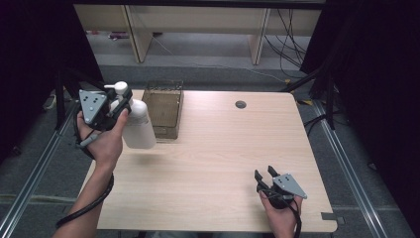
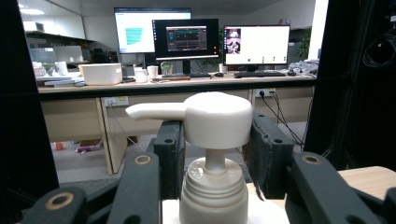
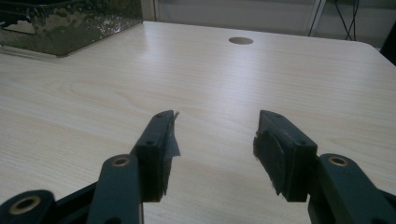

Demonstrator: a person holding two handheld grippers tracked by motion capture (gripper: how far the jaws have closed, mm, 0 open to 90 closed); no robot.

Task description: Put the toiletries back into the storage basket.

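Observation:
A white pump bottle (image 1: 137,125) hangs above the table's left side, lifted clear of the wood. My left gripper (image 1: 119,101) is shut on its neck, just under the pump head. In the left gripper view the pump head (image 2: 212,119) sits between the two black jaws, nozzle pointing left, with the ribbed cap (image 2: 214,192) below it. My right gripper (image 1: 265,174) rests low over the table near the front right, open, nothing between its fingers (image 3: 161,149).
A dark mesh basket (image 1: 163,106) stands at the back left of the wooden table (image 1: 233,148), right beside the held bottle. A round cable hole (image 1: 240,104) sits near the far edge. Desks with monitors lie beyond.

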